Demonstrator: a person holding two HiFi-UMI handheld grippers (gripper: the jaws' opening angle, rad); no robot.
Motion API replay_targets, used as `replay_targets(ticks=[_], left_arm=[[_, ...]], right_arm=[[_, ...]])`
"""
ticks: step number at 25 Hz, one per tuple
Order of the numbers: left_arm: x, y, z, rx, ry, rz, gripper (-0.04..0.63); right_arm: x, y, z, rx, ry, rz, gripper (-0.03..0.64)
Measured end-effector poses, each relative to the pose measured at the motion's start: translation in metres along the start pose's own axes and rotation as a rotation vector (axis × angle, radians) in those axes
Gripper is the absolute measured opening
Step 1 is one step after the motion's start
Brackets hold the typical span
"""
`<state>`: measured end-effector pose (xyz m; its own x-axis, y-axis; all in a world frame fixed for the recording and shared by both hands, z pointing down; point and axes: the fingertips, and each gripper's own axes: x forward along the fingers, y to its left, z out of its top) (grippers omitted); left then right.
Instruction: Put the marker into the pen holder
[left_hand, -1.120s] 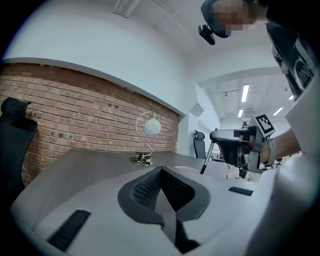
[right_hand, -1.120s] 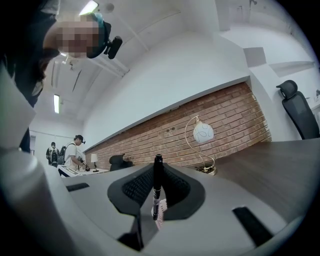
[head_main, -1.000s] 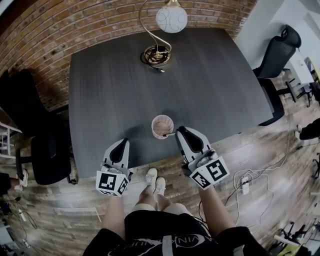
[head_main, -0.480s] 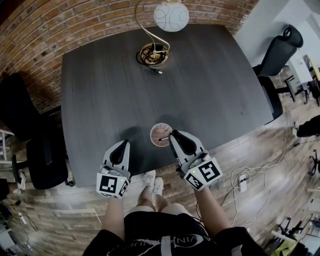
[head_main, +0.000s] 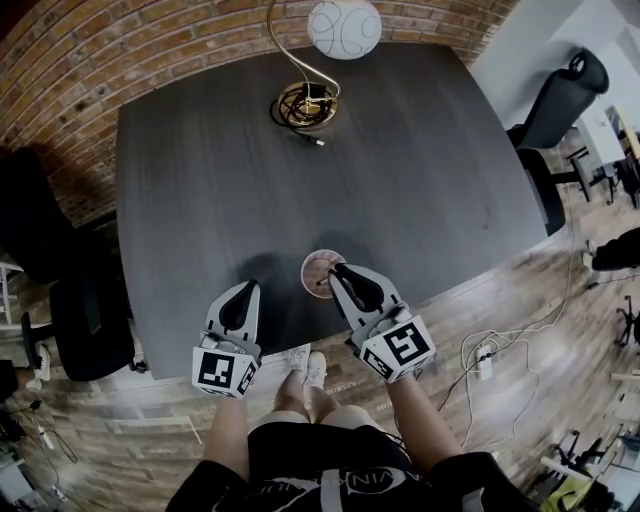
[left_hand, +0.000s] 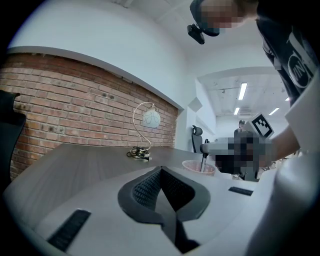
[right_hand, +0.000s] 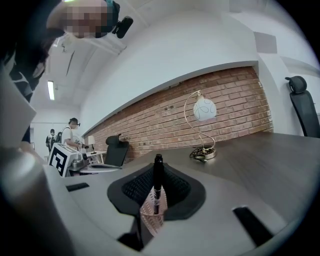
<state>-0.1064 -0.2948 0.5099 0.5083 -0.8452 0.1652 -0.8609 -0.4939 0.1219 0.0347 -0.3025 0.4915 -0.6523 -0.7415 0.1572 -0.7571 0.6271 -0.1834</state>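
From my remote seat I count 2 claws, 1 marker, 1 pen holder and 1 lamp on 1 dark counter (head_main: 200, 180).

The right claw (head_main: 335, 272) is clamped on the black marker (right_hand: 158, 182), its pads pressing on both sides of the barrel. The marker stands upright, its cap end rising above the jaws and its lower end down inside the pink perforated pen holder (right_hand: 151, 217). I cannot tell whether the tip touches the holder's bottom. The holder sits near the front edge of the counter, just beside the right claw's nose.

The left claw (head_main: 242, 288) hangs over the front edge to the left of the holder, apart from it; its jaws are together with nothing between them.

The lamp (head_main: 345, 27) has 1 white globe shade on a curled gold stem and stands at the far edge by the brick wall (head_main: 60, 60).

Each claw carries 1 cube with black-and-white square patterns, 2 cubes in all, and they show no readable letters. The white print on the person's dark shirt (head_main: 330, 480) is too warped to read. Below the counter I see 2 white shoes (head_main: 308, 366), and 1 black office chair (head_main: 560, 95) at the right.
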Motion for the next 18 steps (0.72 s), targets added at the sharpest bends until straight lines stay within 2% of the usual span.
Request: replay_targets(ticks=[8,18], left_arm=[[0.001,0.002,-0.005,-0.001,0.003,-0.010,0.012],[-0.004,0.004,-0.006,-0.005,-0.008,-0.014,0.012]], right_arm=[[0.006,0.008,-0.011,-0.058,0.055,0.027,0.057],[0.010,0.009,-0.018,-0.107,0.084,0.002,0.057]])
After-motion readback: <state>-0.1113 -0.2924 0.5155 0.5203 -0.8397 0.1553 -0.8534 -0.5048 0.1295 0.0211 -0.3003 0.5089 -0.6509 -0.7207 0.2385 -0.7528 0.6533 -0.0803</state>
